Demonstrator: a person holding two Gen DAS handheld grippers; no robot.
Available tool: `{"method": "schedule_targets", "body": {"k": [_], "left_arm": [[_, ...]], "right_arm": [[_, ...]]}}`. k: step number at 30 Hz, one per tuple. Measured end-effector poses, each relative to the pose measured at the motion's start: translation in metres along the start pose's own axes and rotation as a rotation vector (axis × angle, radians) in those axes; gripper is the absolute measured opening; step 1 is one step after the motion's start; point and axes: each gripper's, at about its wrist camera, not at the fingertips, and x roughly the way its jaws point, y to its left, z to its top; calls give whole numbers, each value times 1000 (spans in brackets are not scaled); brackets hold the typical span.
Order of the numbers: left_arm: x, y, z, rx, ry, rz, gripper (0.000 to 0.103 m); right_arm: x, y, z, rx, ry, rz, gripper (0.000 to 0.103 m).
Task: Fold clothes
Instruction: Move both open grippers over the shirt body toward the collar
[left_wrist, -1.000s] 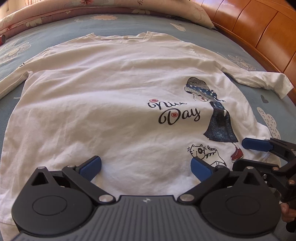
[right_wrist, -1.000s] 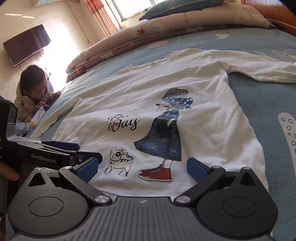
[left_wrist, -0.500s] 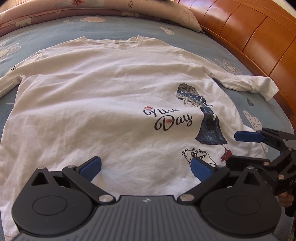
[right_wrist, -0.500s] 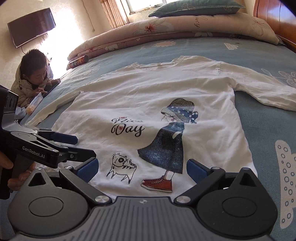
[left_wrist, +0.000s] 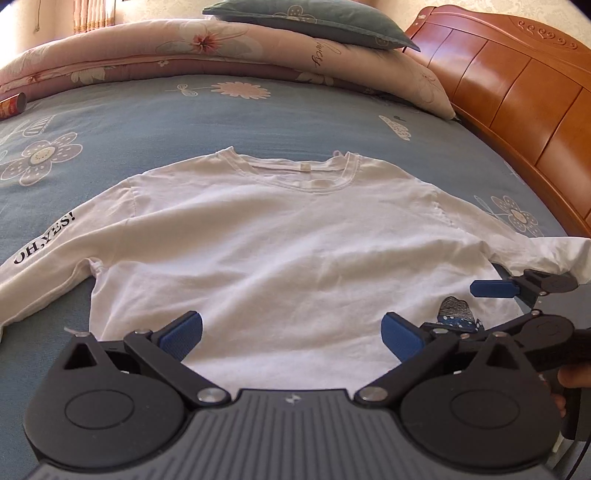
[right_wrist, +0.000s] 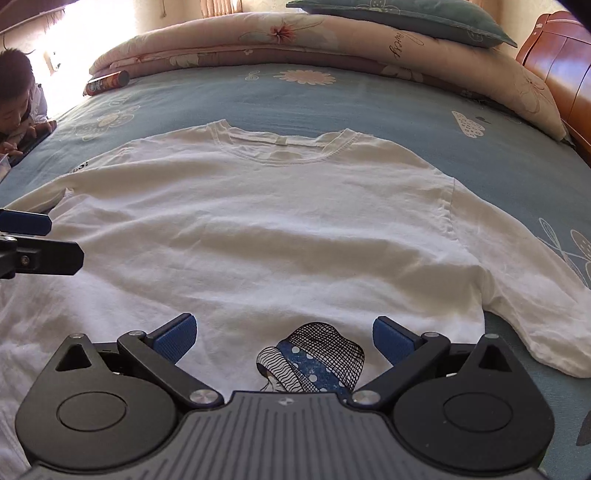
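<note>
A white long-sleeved shirt (left_wrist: 288, 251) (right_wrist: 280, 236) lies flat and face up on the blue flowered bedsheet (left_wrist: 258, 114), neckline away from me. Its left sleeve carries black lettering (left_wrist: 44, 240). A printed figure in a blue hat (right_wrist: 314, 358) shows near the bottom of the right wrist view. My left gripper (left_wrist: 291, 334) hovers open over the shirt's chest, nothing between its blue pads. My right gripper (right_wrist: 282, 334) is open too, just above the hat print. It also shows in the left wrist view as the right gripper (left_wrist: 517, 291), near the shirt's right sleeve.
A rolled pink quilt (left_wrist: 184, 48) and a dark green pillow (left_wrist: 306, 22) lie along the far side of the bed. A wooden headboard (left_wrist: 517, 92) rises at the right. A red can (right_wrist: 107, 83) rests by the quilt. A person (right_wrist: 18, 99) sits at the bed's left edge.
Both grippers have moved forward from the hem up over the shirt's chest, so the collar and quilt now fill the view. Both stay open and empty. The shirt has not moved.
</note>
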Motion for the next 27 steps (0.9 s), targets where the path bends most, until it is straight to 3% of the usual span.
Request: {"method": "schedule_targets", "body": {"k": [8,11,16,19,23,27], "left_arm": [[31,32,-10,-16,-43,-88,102],[28,45,-12,-53,-57,-61,102],[14,66,-10,-148,-113,-104,102],[12,63,-9,-136,-117,-73,102],[7,52,-9,-84,-119,-64,102],[6,42,-11,-39,-120,-54,102]], "right_arm": [[56,-25,45,62,23,-112,103],[73,-27,64,43,24,-121,103],[60,-26,74,84,59,-153,103],[10,-12,55,62,13,-99,103],[-49,11,5,50,-20,-20,103],[-56,25,-43,83,37,28,103]]}}
